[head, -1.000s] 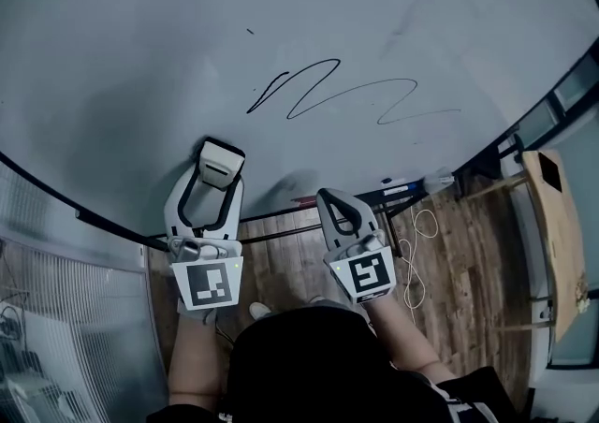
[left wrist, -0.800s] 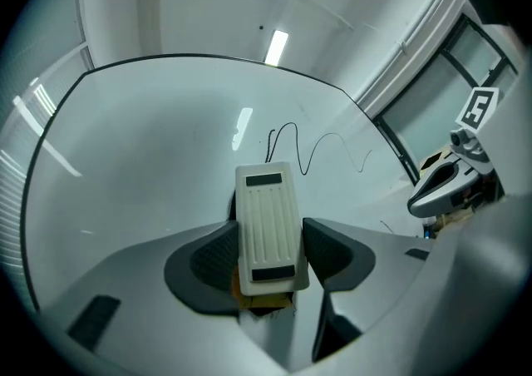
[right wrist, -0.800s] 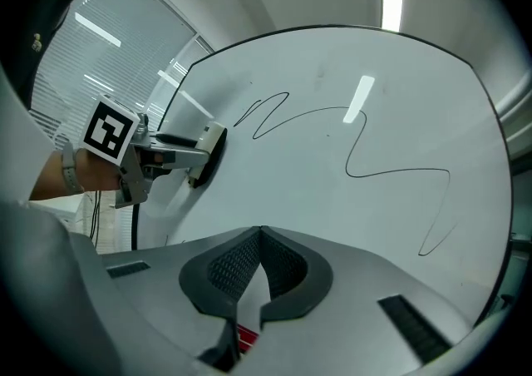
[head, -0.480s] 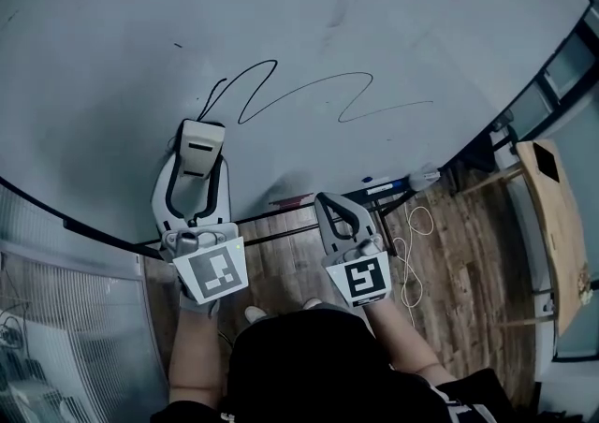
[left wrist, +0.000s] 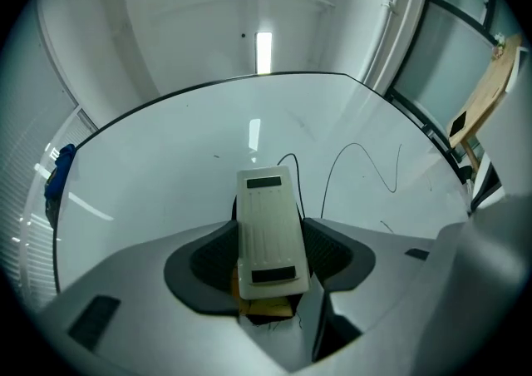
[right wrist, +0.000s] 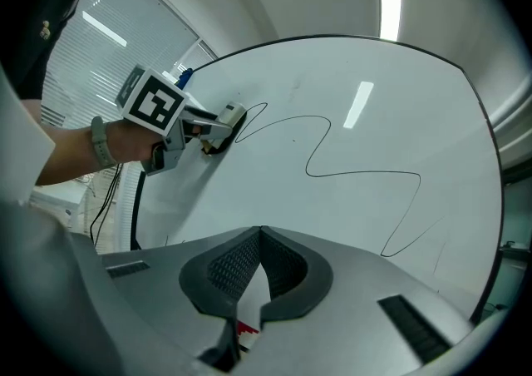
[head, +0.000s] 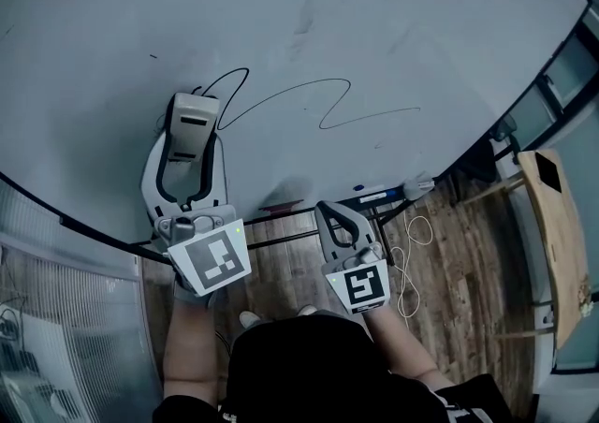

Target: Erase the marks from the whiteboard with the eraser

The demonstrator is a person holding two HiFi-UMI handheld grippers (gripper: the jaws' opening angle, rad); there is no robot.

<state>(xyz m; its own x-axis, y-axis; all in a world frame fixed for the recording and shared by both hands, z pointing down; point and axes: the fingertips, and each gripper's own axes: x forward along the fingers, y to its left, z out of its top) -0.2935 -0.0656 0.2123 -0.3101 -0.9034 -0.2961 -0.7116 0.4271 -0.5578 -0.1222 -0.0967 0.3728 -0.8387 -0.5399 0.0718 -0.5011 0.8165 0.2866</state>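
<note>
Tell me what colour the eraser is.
The eraser is cream-white, clearest in the left gripper view.

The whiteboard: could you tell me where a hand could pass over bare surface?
Largely bare above the black wavy line and below its right tail; crowded at its left loop, where the left gripper holds the white eraser.

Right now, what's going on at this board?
A person holds a gripper in each hand. The left gripper clamps an eraser and appears to press it to the whiteboard at the left end of a wavy black line, which is not yet wiped away. The right gripper is shut and empty, held low, off the board.
</note>
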